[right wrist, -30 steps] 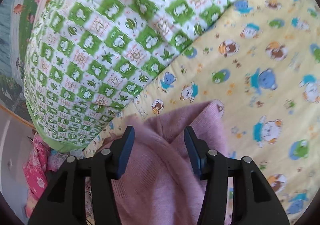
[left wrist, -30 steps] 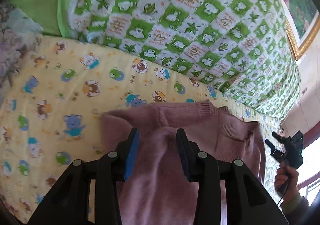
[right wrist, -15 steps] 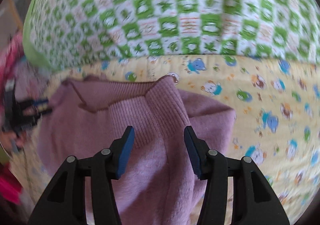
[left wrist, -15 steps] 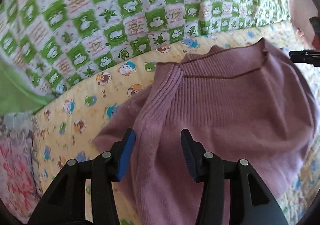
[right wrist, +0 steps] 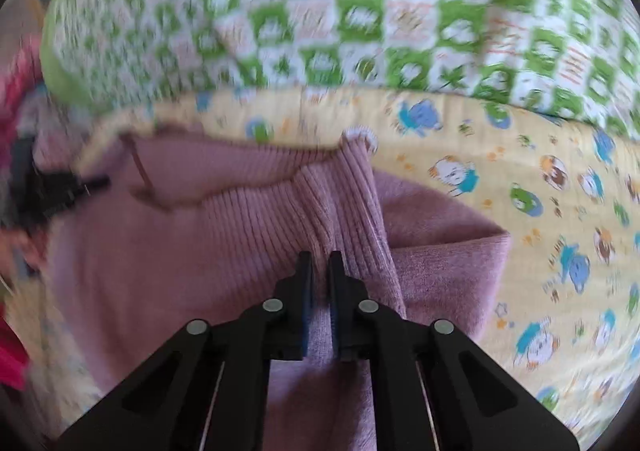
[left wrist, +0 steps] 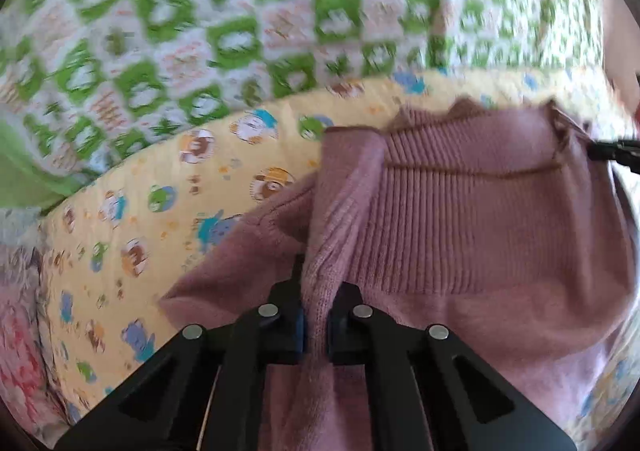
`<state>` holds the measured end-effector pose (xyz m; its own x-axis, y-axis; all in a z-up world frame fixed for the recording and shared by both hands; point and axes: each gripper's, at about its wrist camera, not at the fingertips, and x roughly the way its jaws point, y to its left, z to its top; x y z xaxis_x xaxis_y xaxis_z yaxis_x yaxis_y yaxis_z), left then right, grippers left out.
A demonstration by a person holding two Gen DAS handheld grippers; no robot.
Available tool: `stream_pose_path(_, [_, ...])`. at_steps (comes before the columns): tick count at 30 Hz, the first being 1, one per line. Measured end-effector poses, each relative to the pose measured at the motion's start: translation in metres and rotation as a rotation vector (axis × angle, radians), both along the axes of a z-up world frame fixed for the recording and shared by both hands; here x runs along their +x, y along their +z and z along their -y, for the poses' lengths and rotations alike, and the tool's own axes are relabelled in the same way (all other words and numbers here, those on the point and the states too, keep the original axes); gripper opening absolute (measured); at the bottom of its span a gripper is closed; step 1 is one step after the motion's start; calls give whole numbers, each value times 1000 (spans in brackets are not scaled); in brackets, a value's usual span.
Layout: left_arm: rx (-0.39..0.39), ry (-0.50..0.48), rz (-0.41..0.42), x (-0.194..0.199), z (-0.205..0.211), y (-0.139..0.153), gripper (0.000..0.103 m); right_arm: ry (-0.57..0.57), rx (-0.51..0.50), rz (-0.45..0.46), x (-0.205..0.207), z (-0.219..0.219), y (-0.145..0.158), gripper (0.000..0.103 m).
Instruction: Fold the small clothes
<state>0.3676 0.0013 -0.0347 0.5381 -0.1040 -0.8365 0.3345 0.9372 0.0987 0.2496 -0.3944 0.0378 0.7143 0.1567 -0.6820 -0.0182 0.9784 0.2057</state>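
Observation:
A small mauve knit sweater (left wrist: 460, 211) lies on a yellow cartoon-print sheet (left wrist: 160, 211). My left gripper (left wrist: 316, 291) is shut on a ridge of the sweater's ribbed hem at its left side. My right gripper (right wrist: 320, 271) is shut on the ribbed hem (right wrist: 332, 203) at the sweater's right side. The sweater (right wrist: 180, 251) stretches between them, and a sleeve (right wrist: 444, 251) pokes out to the right. Each gripper's tips show at the other view's edge: the right gripper's tips (left wrist: 612, 153) and the left gripper's tips (right wrist: 60, 187). Both views are motion-blurred.
A green and white checked quilt (left wrist: 240, 31) is bunched along the far side of the sheet; it also fills the top of the right wrist view (right wrist: 360, 11). Pink floral fabric (left wrist: 16, 351) lies at the left edge.
Both grippers went from open above the sweater to shut on its ribbed hem. Both cameras turned to look across the sweater at each other, and the hem is now gathered up.

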Motion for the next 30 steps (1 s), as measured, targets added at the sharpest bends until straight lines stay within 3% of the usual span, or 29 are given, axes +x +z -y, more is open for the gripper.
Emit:
stream_pose_path(4, [-145, 59, 52, -19, -32, 42, 4, -114, 200, 135, -35, 43, 34, 7])
stream_pose_path(6, [-162, 79, 44, -15, -41, 45, 4, -157, 235, 126, -33, 60, 30, 7])
stream_pose_path(14, [-178, 167, -63, 22, -56, -11, 6, -242, 170, 2, 8, 59, -29, 7])
stream_pose_path(16, [-199, 182, -76, 25, -60, -18, 8, -262, 178, -20, 12, 61, -36, 9])
stream_pose_path(17, [-199, 188, -77, 26, -62, -19, 13, -266, 176, -21, 13, 61, -37, 9])
stream_pose_path(19, [-213, 209, -83, 25, -68, -15, 22, -264, 173, -17, 11, 59, -32, 18])
stream_pose_path(21, [-226, 240, -73, 20, -80, -6, 33, -273, 159, 1, 3, 55, -20, 37])
stream_pose_path(22, [-226, 253, -68, 14, -83, 0, 35, -273, 148, 23, -5, 54, -11, 40])
stream_pose_path(26, [-229, 296, -27, -17, -94, 27, 39, -237, 133, 110, -41, 37, 10, 42])
stream_pose_path(30, [-295, 287, -2, -67, -83, 45, 41, -225, 104, 81, -76, 17, -3, 42])
